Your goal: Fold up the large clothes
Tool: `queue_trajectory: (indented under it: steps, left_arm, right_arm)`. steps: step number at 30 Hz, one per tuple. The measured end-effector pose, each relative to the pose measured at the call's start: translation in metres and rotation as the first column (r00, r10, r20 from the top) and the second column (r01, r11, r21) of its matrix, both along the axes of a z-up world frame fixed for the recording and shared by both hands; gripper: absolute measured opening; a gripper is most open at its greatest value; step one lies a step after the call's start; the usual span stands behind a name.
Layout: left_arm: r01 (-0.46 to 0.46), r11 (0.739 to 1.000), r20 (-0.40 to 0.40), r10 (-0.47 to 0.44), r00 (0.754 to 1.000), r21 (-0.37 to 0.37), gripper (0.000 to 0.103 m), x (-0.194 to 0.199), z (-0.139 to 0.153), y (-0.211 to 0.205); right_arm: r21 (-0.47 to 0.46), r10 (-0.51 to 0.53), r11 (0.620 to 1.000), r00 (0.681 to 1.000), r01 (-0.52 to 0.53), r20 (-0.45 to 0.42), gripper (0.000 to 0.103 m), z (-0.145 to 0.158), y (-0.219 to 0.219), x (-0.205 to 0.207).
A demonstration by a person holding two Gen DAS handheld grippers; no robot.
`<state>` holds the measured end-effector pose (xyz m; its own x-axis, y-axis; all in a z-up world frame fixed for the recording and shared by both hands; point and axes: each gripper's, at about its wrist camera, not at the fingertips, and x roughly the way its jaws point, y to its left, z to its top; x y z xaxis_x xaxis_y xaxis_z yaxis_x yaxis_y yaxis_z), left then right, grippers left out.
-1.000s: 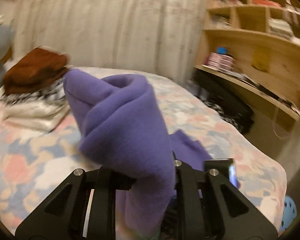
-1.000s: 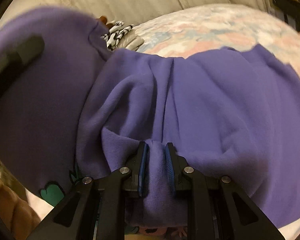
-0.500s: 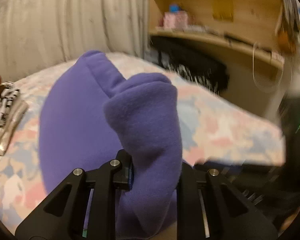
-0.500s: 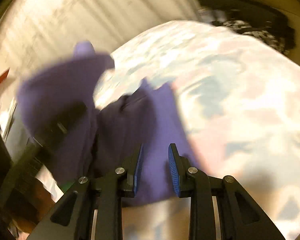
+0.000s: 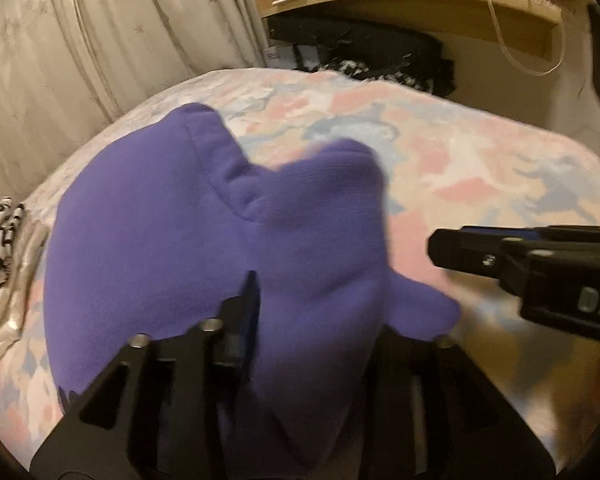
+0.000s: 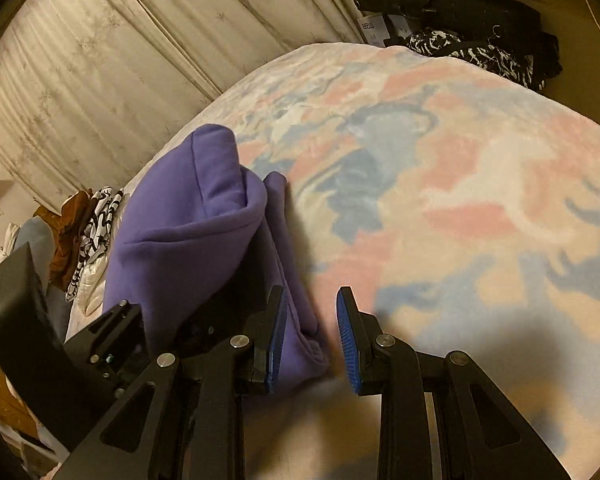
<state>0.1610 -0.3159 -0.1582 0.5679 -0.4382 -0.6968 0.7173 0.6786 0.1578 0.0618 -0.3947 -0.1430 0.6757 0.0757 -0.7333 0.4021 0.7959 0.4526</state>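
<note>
A purple sweatshirt [image 5: 148, 232] lies bunched in a thick fold on the pastel blanket [image 5: 480, 168]. My left gripper [image 5: 316, 320] hangs low over its near end. Its jaws are opening, and a fat roll of the purple fabric still sits between the fingers, hiding the right one. In the right wrist view the sweatshirt [image 6: 188, 232] lies to the left. My right gripper [image 6: 310, 290] is open at its right edge. The hem rests against the left blue pad [image 6: 276, 340], and the right pad is over bare blanket [image 6: 460, 160]. The right gripper's body [image 5: 520, 260] also enters the left wrist view from the right.
A stack of folded clothes [image 6: 88, 232] sits at the bed's left side, seen also as a zebra-print pile [image 5: 4, 248]. A pale curtain [image 5: 100, 40] hangs behind the bed. Wooden shelves with a black bag [image 5: 360, 48] stand past the far right corner.
My left gripper came down with the purple fabric onto the bed and its jaws spread wider. My right gripper let go of the fabric and now sits at its right edge.
</note>
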Motion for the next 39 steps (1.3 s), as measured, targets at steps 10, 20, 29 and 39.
queue_trajectory:
  steps: [10, 20, 29, 39]
  left_arm:
    - [0.05, 0.994, -0.094, -0.059, 0.994, -0.097, 0.066, -0.018, 0.05, 0.031]
    - [-0.196, 0.969, -0.173, 0.169, 0.97, -0.152, 0.066, 0.022, 0.099, 0.12]
    - [-0.328, 0.941, -0.323, 0.284, 0.903, -0.089, 0.066, 0.109, 0.075, 0.147]
    - [-0.281, 0.959, -0.321, 0.252, 0.913, -0.047, 0.069, 0.141, 0.056, 0.127]
  right_arm:
    - [-0.042, 0.029, 0.999, 0.999, -0.027, 0.042, 0.035, 0.033, -0.006, -0.008]
    - [-0.105, 0.151, 0.984, 0.986, -0.144, 0.07, 0.063, 0.093, 0.001, 0.014]
    - [0.127, 0.373, 0.922, 0.927, -0.366, -0.036, 0.062, 0.057, -0.011, 0.12]
    - [0.271, 0.493, 0.847, 0.866, -0.457, -0.08, 0.025, 0.003, -0.003, 0.161]
